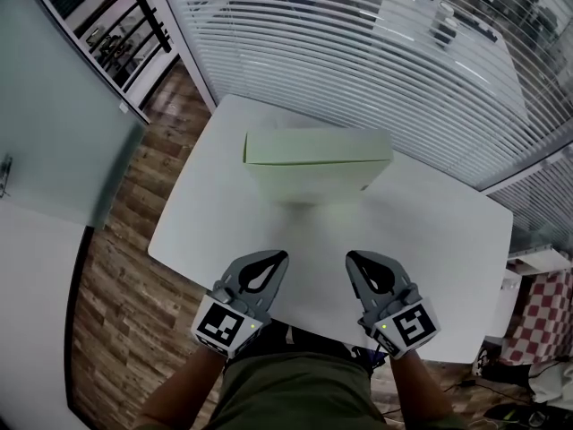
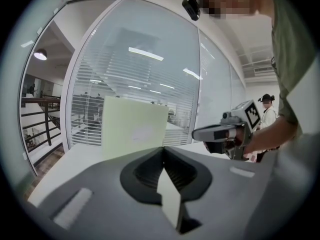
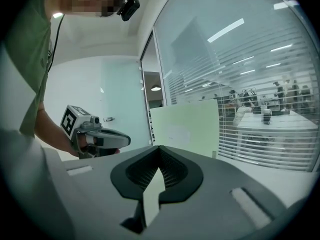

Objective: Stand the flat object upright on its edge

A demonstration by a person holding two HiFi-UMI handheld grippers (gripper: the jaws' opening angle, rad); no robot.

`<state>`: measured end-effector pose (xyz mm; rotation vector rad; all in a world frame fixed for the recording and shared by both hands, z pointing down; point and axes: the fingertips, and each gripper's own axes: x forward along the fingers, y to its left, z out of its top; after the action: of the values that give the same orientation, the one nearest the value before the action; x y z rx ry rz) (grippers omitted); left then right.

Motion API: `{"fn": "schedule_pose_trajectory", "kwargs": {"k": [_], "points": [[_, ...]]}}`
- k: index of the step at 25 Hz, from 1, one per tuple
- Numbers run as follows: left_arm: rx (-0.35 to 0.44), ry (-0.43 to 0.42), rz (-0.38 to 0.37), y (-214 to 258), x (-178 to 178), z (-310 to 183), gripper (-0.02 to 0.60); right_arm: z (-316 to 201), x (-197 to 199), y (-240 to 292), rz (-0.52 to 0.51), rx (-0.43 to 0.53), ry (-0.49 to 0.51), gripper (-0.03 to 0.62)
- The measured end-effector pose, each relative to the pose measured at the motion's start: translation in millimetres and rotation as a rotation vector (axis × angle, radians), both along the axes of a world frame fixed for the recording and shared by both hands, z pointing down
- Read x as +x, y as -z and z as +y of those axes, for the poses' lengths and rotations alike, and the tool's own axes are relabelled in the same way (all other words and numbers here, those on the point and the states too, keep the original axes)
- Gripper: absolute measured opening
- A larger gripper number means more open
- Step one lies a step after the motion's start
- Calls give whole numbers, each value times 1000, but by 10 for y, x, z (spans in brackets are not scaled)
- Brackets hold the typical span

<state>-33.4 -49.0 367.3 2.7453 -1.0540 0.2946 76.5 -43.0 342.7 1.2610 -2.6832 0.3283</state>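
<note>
Presently, head view: my left claw (image 1: 281, 256) and my right claw (image 1: 350, 256) sit side by side over the near edge of the white table (image 1: 439, 240), apart from each other, tips pointing away from me. Both pairs of jaws are drawn fully together and hold nothing. The flat object (image 1: 318, 149), a pale green panel, stands upright on its lower edge on the far half of the table, well apart from both claws and roughly centred between them. Window blinds (image 1: 358, 43) run behind the table, and wooden floor (image 1: 116, 267) shows to the left.

Left gripper view: my 2 jaws meet at the tip, closed, with no item between the pads. The flat object (image 2: 134, 129) rises beyond them, slightly left of the tip, vertical, its broad face turned toward me and its base on the table (image 2: 68, 156). The right claw (image 2: 196, 133) shows at the right, its jaws together. A person (image 2: 267, 109) stands far behind it.

Right gripper view: my 2 jaws are likewise pressed together and empty. The flat object (image 3: 187, 129) stands straight ahead and a little right, upright, its face toward me, apart from the tip. The left claw (image 3: 127, 140) appears at the left, closed, clear of the panel
</note>
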Motion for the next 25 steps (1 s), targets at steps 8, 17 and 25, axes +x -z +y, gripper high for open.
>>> {"fn": "schedule_pose_trajectory", "kwargs": {"k": [8, 17, 25], "points": [[-6, -12, 6, 19, 15, -13, 0, -8, -75, 28, 8, 1, 21, 11], [-36, -3, 15, -24, -19, -61, 0, -78, -85, -20, 5, -21, 20, 11], [-47, -1, 22, -45, -44, -119, 0, -147, -73, -92, 9, -36, 4, 11]]}}
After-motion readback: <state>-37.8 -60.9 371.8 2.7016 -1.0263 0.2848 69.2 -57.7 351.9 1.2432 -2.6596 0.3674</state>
